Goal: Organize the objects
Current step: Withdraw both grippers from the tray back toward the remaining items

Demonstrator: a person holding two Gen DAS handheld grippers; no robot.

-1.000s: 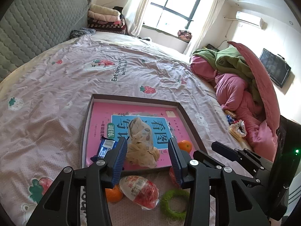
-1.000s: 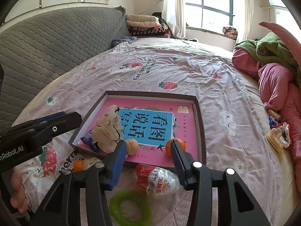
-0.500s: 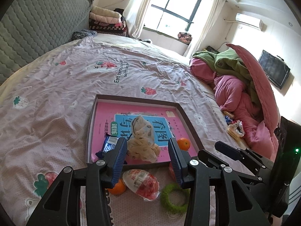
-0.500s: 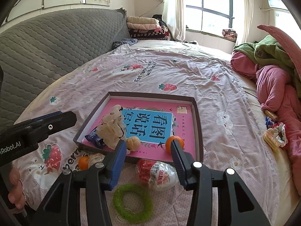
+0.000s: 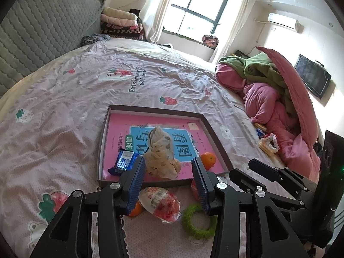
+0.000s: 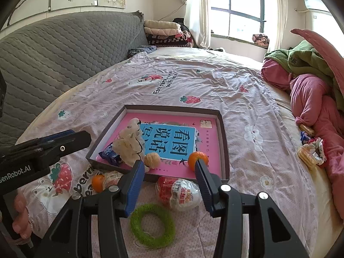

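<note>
Left gripper [image 5: 167, 182] hangs half open over the bed [image 6: 215, 86], holding nothing. In the tray [image 6: 224, 150]: snack pack [image 6: 110, 155], plush toy [image 6: 129, 144], walnut [image 6: 152, 160], orange [image 6: 197, 158]. Right gripper [image 6: 169, 183], also half open and empty, hovers above the egg toy [image 6: 179, 193] and green ring [image 6: 152, 225].

A home bedroom: a wide bed [image 6: 215, 90] under a strawberry-print sheet, a grey quilted headboard [image 6: 64, 49] at left, folded blankets [image 6: 165, 32] stacked at the far end, a curtained window [image 6: 243, 6], a wall air conditioner [image 5: 283, 22] and a wall-mounted television [image 5: 311, 75] at right.
</note>
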